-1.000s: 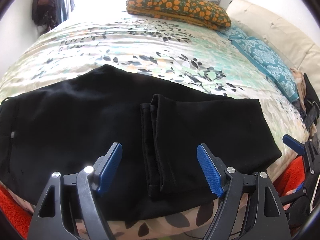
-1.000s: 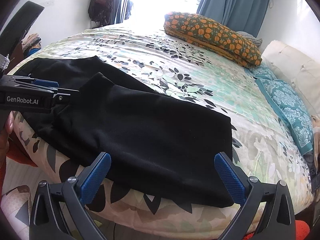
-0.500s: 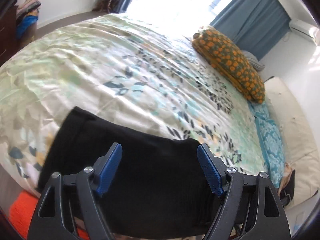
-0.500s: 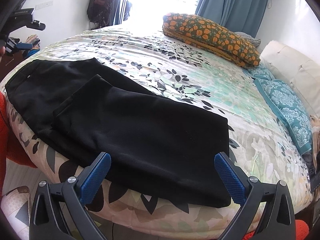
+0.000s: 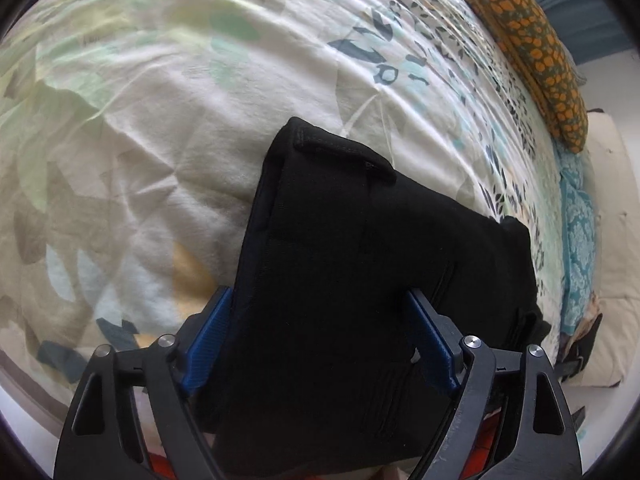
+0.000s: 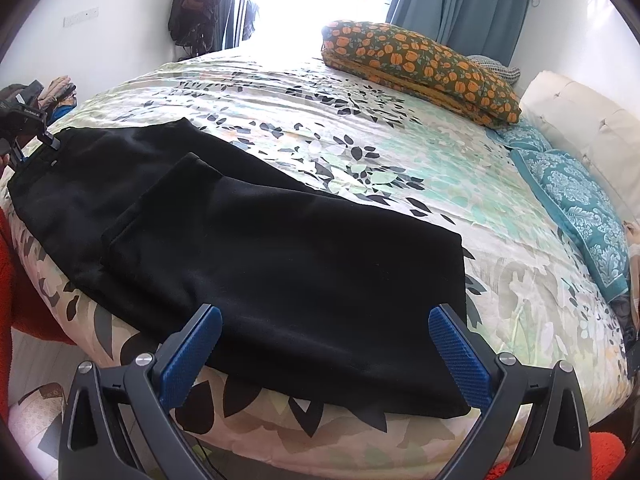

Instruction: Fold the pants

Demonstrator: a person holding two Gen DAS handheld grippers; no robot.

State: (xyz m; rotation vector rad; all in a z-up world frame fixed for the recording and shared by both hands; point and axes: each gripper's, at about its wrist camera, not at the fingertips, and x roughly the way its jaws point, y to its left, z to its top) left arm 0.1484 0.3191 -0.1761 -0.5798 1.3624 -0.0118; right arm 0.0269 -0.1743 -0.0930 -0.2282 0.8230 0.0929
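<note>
Up close in the left wrist view, my left gripper point(image 5: 320, 344) had its blue fingers point(image 5: 206, 346) spread wide, with the black pants point(image 5: 360, 280) filling the gap between them. The cloth ran over the inner faces of both pads, but I could not tell whether it was pinched or only draped there. Beyond the fingertips the waistband end of the pants stood up against the floral bed cover point(image 5: 160, 120), and a belt loop showed on the top edge. Far ahead and to the right of the fingers lay the orange-patterned pillow point(image 5: 532, 48), with a teal pillow point(image 5: 576, 240) nearer along the right side.

Through the right wrist view, my right gripper point(image 6: 326, 354) was wide open and held nothing. Its fingers point(image 6: 190, 354) hung above the near edge of the bed, just short of the pants point(image 6: 280, 252). From here the pants lay flat on the bed cover point(image 6: 360, 128), folded once so that one layer sat on top of another, stretching from between the fingertips out to the far left. At that far left end I saw the left gripper point(image 6: 26, 120) at the waistband. Ahead of the fingers lay the orange pillow point(image 6: 420, 68), the teal pillow point(image 6: 576, 208) to the right, and blue curtains point(image 6: 460, 4) behind.
</note>
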